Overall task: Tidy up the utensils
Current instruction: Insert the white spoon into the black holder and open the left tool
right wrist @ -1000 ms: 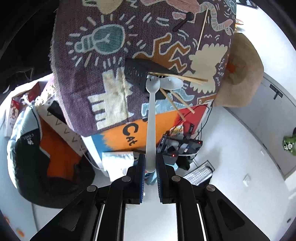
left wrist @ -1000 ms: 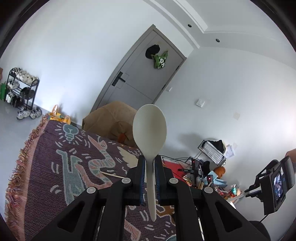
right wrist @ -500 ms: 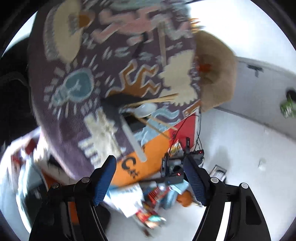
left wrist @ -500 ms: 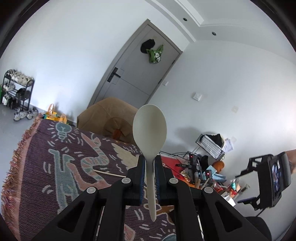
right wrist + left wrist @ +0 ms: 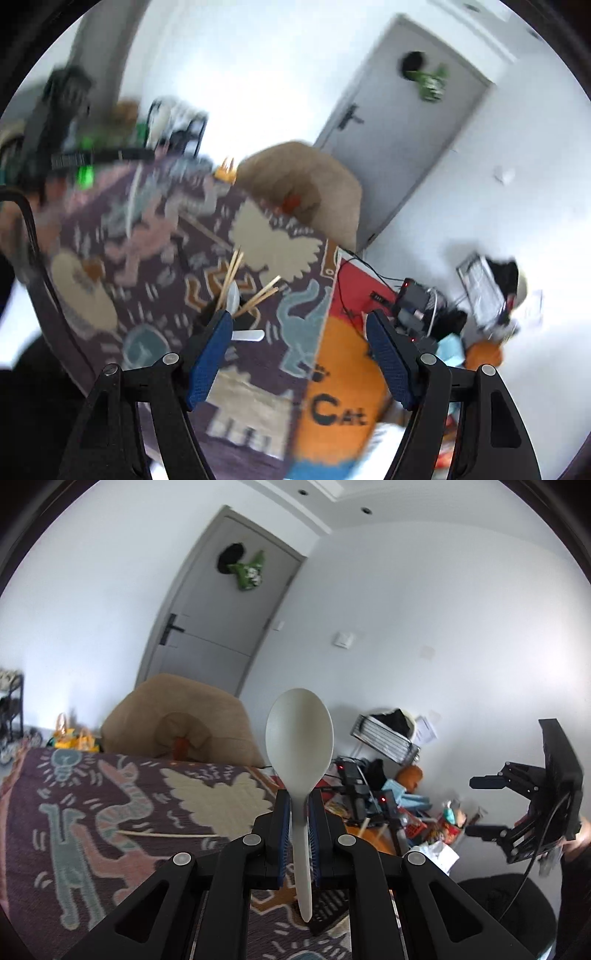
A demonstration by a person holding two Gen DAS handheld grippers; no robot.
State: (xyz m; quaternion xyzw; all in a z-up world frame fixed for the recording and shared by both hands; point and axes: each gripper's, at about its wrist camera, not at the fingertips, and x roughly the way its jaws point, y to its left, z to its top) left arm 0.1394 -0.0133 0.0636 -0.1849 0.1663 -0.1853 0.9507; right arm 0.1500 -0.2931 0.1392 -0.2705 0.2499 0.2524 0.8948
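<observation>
**A:** Which tool carries a utensil, and how does that utensil lie?

**B:** The left gripper (image 5: 299,834) is clamped on the stem of a pale spoon (image 5: 299,746). The spoon's long axis runs along the fingers, bowl forward and raised, handle end trailing back between the finger bases. It is clear of the patterned cloth (image 5: 110,812).

**A:** And the other tool?

**B:** The right gripper (image 5: 299,354) stands with its jaws wide and nothing between the blue pads (image 5: 208,362); the jaws have just been opening. It holds no utensil.

**A:** Where is the destination?

**B:** In the right wrist view, a dark holder (image 5: 236,317) sits on the cloth, just behind the right gripper's left-hand finger. Chopsticks (image 5: 229,277) fan upward out of it, and a white spoon (image 5: 232,299) stands among them. A pale flat handle (image 5: 247,335) pokes out sideways at the holder's base; whether it lies in or beside the holder cannot be told through the blur.

**A:** Which relation governs the coming move?

**B:** Probably the spoon's axis against the holder's mouth. The left wrist view shows only a dark corner low beneath the spoon's handle end, possibly the holder. If so, the target lies below and close under the left tool, handle end nearest, so the spoon would likely need tipping handle-down to enter. A lone chopstick (image 5: 166,834) remains flat on the cloth, ahead and to the left.
</observation>
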